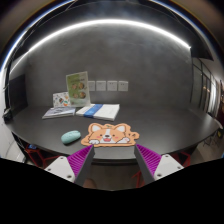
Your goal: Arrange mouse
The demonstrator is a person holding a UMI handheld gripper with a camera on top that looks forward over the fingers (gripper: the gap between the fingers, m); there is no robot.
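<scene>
A teal computer mouse point(71, 137) lies on the dark round table point(160, 125), just left of an orange corgi-shaped mouse mat point(111, 132). My gripper point(113, 160) is held back from the table's near edge, above it, with the mat straight ahead beyond the fingers and the mouse ahead to the left. The purple pads point(83, 159) stand wide apart with nothing between them. The gripper is open and empty.
A stack of papers or books point(99, 111) lies behind the mat, with a leaflet point(60, 111) to its left. A picture card point(77, 85) stands at the back against the grey wall. A chair point(14, 150) stands at the left.
</scene>
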